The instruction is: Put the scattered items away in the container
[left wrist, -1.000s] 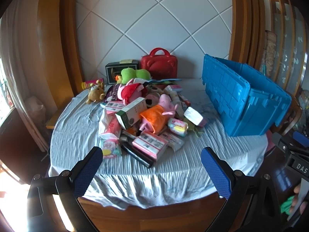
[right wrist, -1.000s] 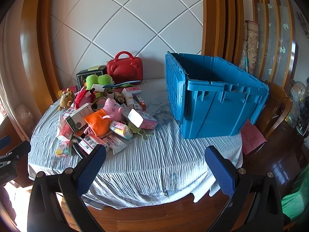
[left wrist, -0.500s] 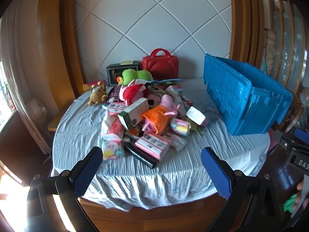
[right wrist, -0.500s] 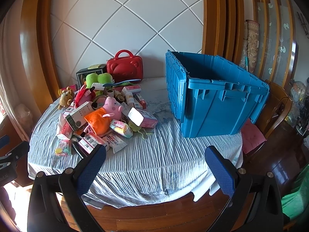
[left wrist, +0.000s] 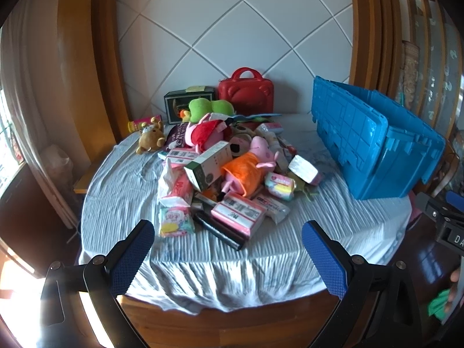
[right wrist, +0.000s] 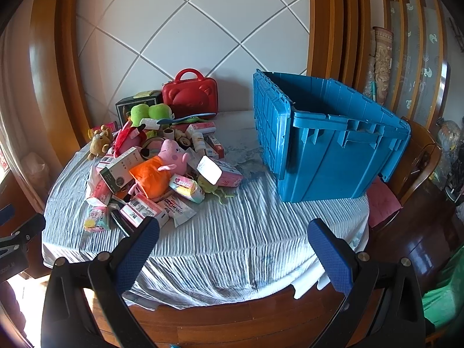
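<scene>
Toys and packets lie heaped on the cloth, left of the crate [right wrist: 333, 148], not touching it. Left gripper [left wrist: 229, 249] hangs over the near table edge, jaws spread wide and empty; right gripper [right wrist: 235, 249] likewise, spread wide with nothing between the pads. Nearest the left gripper are a pink box [left wrist: 237, 213] and a black case [left wrist: 217, 230]. Behind them a pig toy [left wrist: 249, 163] in orange lies on the pile [left wrist: 220, 174]. Further back a red case [left wrist: 246, 95] stands against the wall. The crate is open on top, on the cloth's [right wrist: 232, 232] right side.
</scene>
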